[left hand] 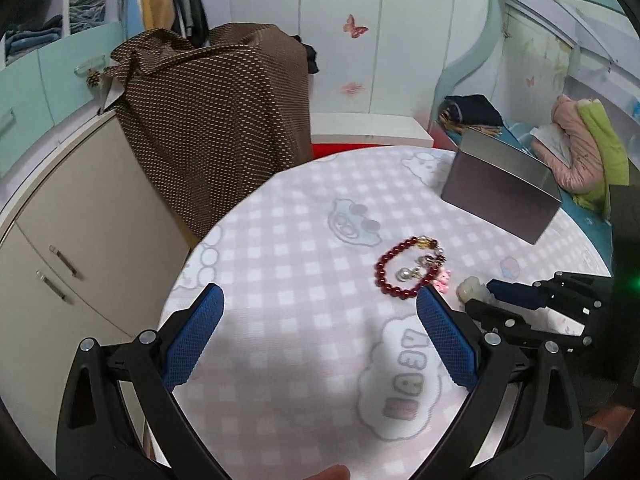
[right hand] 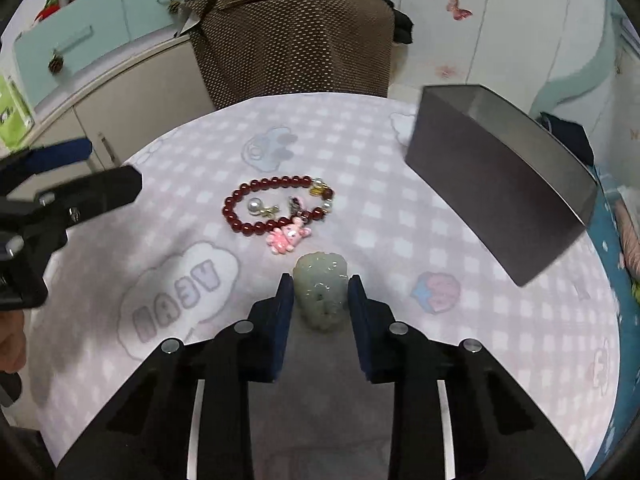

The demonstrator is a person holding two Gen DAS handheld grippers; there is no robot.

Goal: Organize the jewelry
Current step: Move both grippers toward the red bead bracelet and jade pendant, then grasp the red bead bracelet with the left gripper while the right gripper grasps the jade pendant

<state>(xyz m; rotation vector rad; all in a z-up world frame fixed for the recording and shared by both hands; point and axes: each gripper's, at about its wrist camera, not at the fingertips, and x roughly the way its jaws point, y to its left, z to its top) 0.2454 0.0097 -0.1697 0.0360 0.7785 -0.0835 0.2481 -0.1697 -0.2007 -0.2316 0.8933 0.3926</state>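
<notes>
1. Left wrist view: the left claw (left hand: 320,312) stands wide apart over the pink checked round surface (left hand: 280,240), holding nothing. The dark red beaded bracelet (left hand: 404,268) lies mid-surface.
2. Right wrist view: the right claw (right hand: 320,296) has its blue pads against the pale green carved jade pendant (right hand: 320,292), near the surface's front edge. The grey open rectangular box (right hand: 500,184) sits by the far right edge. The pendant's rounded, slick sides could squirt free under uneven pinching.
</notes>
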